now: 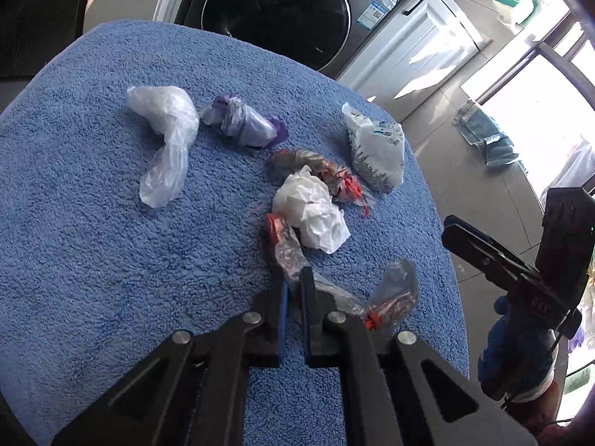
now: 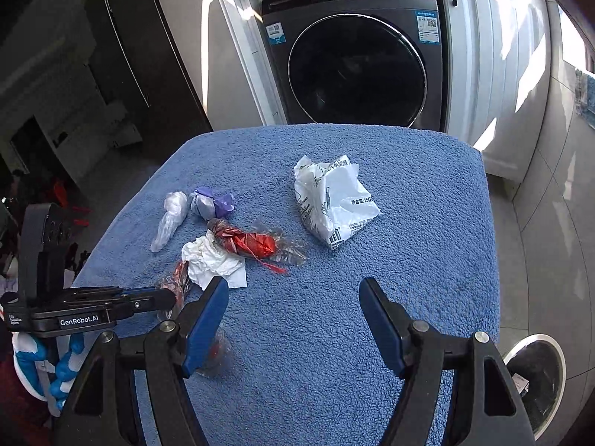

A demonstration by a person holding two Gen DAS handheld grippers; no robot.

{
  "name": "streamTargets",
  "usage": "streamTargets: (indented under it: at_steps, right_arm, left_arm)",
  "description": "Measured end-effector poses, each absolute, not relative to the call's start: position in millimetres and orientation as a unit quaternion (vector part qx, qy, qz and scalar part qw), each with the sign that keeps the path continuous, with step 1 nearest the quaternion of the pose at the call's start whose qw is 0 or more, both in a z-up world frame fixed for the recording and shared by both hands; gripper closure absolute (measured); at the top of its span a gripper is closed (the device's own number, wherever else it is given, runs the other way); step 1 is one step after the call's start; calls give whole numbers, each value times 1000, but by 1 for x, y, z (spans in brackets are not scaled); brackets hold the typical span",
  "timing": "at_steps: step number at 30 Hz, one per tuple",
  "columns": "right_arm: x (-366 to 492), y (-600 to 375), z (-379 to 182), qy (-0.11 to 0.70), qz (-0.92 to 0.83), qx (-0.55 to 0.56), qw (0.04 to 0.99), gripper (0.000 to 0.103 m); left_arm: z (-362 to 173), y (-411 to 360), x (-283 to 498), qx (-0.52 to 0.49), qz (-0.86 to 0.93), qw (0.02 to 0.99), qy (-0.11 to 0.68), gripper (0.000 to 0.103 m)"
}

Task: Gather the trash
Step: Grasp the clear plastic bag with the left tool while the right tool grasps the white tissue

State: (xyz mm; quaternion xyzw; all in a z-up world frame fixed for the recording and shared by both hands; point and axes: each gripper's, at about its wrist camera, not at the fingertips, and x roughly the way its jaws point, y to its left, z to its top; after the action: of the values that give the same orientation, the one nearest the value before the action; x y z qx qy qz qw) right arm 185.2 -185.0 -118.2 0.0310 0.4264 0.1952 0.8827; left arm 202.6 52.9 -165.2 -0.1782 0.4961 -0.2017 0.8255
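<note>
Trash lies on a blue towel-covered table (image 1: 93, 223). My left gripper (image 1: 293, 286) is shut on a clear wrapper with red print (image 1: 286, 252), which trails right under the fingers (image 1: 394, 293). Beyond it lie a crumpled white tissue (image 1: 312, 212), a red-and-clear wrapper (image 1: 327, 174), a white printed bag (image 1: 375, 148), a purple bag (image 1: 245, 122) and a clear plastic bag (image 1: 167, 141). My right gripper (image 2: 293, 290) is open and empty above the towel (image 2: 427, 223), with the white printed bag (image 2: 334, 200) ahead and the red wrapper (image 2: 249, 241) and tissue (image 2: 215, 264) to its left.
A front-loading washing machine (image 2: 357, 74) stands behind the table beside white cabinets (image 2: 494, 67). A round bin (image 2: 535, 371) stands on the floor at the right. Jeans (image 1: 487, 137) lie on the tiled floor. The left gripper's body shows in the right wrist view (image 2: 85, 308).
</note>
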Motion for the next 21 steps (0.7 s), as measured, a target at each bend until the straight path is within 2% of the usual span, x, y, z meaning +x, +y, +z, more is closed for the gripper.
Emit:
streamTargets:
  at_steps: [5,8,10,18,21]
  right_arm:
    - [194,-158,-134,446,235,27,863,33]
    - [200,-140,-141,457,261,28,850,42]
    - [204,-129,-147,465,271,26,843,44]
    - [218,-83,-161,474,279,-20,835,46]
    - [221,-76,-168,480,261,-40,837,59]
  left_arm:
    - [-163,78,201,-184,-179,836,485,102]
    - [-163,95,194,-180,-162,844,479,102]
    - [-162,107,190,-181,-153,848,474,102]
    - [-153,138,177,-208,-146,855,452,103]
    - [-148,143,171,-212,-146,858,444,103]
